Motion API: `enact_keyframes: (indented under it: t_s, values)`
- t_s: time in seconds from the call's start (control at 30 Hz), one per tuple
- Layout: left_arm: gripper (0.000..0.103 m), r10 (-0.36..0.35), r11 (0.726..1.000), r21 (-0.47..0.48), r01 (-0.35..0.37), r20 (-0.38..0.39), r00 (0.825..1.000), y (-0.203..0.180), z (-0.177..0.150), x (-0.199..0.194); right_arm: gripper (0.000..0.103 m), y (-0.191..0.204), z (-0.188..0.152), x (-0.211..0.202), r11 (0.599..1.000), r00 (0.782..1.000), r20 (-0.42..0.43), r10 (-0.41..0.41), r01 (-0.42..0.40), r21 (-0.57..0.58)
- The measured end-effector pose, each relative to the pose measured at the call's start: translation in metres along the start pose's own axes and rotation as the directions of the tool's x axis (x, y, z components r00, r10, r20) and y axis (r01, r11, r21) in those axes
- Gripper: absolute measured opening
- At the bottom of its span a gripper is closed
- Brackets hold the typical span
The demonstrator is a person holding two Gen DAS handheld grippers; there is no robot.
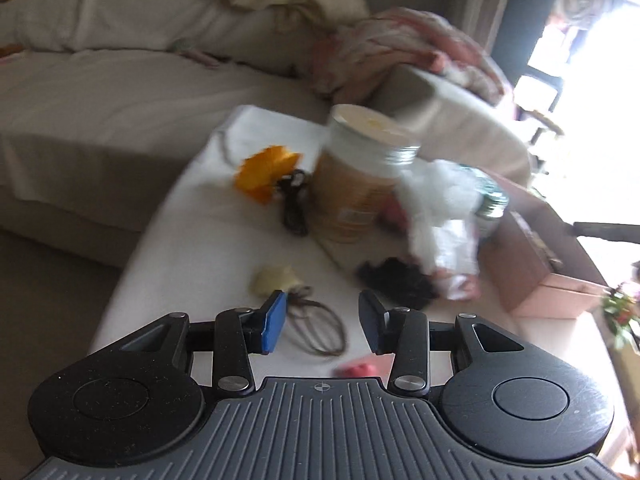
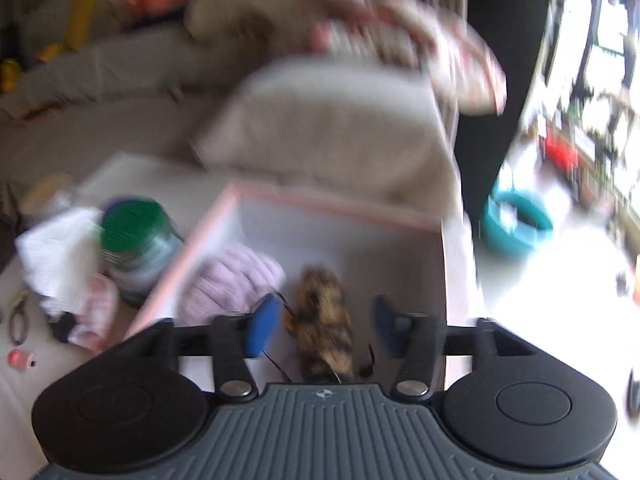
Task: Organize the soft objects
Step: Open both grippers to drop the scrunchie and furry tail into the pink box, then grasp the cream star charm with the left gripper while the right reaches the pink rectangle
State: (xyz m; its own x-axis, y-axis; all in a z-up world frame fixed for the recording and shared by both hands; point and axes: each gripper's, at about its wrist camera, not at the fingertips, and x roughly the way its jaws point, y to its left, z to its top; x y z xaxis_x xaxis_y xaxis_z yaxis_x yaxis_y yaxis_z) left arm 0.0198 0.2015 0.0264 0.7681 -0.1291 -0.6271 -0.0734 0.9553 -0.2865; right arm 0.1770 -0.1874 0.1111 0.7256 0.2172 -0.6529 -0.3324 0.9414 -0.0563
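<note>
You get nothing readable here: both views are smeared by motion, and the label on the tan canister (image 1: 356, 196) shows only a pale patch, its print too blurred to make out.

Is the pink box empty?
No, the pink box already holds a lilac knitted thing and a brown speckled furry thing.

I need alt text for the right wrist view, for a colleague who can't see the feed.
Blurred by motion, the open right gripper hovers over a pink-edged box, with a mottled brown furry item lying between its fingers. A lilac knitted piece sits in the box beside it. A green-lidded jar and white cloth stand left of the box.
</note>
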Motion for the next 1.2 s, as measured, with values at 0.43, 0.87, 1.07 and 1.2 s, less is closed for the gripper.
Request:
enact_keyframes:
  t_s: [0.43,0.87,1.07,1.2]
  values:
    - [0.044,0.139,0.988,0.060,-0.140,0.019,0.990,-0.001,0.005,0.039,0.076,0.101,-0.062,-0.027,0.945,0.955,0.046,0.294,-0.283,-0.163]
    - [0.032,0.096,0.985,0.137,-0.102,0.051,0.994,0.003,-0.005,0.034,0.076,0.168,-0.072,-0.006,0.871,0.896,-0.075,0.438,-0.443,-0.214]
    - [0.032,0.090,0.992,0.082,-0.100,0.111,0.990,0.017,-0.002,0.011,0.076,0.216,-0.065,0.012,0.842,0.875,-0.113,0.471,-0.484,-0.236]
    - [0.032,0.083,0.995,0.052,-0.090,0.128,0.988,0.027,0.000,0.000,0.077,0.241,-0.065,0.027,0.849,0.879,-0.145,0.454,-0.477,-0.229]
